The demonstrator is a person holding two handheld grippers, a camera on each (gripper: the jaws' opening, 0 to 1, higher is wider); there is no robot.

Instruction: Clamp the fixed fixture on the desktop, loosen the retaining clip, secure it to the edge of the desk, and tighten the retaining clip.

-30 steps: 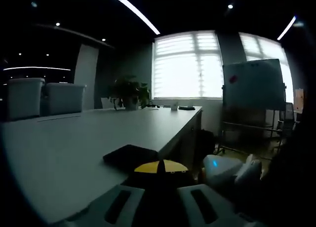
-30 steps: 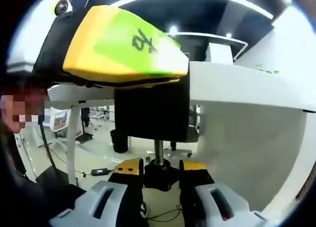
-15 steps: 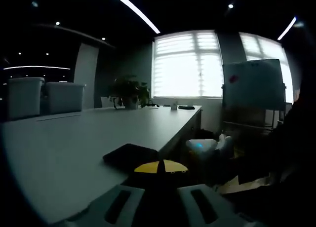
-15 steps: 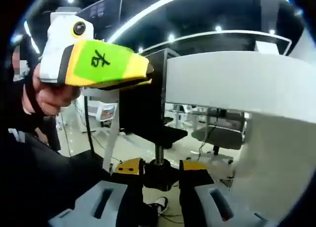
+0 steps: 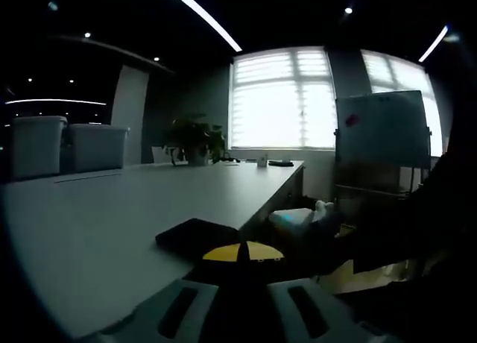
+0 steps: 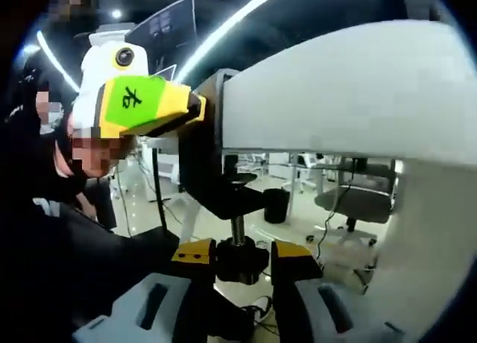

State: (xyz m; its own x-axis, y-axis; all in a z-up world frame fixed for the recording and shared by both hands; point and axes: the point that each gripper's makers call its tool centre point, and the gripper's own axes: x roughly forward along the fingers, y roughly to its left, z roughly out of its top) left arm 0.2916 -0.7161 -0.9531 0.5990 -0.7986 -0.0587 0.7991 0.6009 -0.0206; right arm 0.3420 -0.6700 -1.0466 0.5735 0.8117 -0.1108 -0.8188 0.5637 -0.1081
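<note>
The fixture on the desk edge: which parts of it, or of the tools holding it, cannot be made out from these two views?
- Left gripper view: what the left tool grips on the fixture's top plate is lost in shadow.
- Right gripper view: whether the pad above the screw touches the desk underside cannot be told; the angle hides any gap.
- Right gripper view: the right tool covers the sides of the knob.

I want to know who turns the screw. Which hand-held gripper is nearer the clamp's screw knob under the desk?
Right. The right hand-held gripper has its jaws on either side of the screw knob; the left hand-held gripper holds the clamp higher up at the desk edge.
</note>
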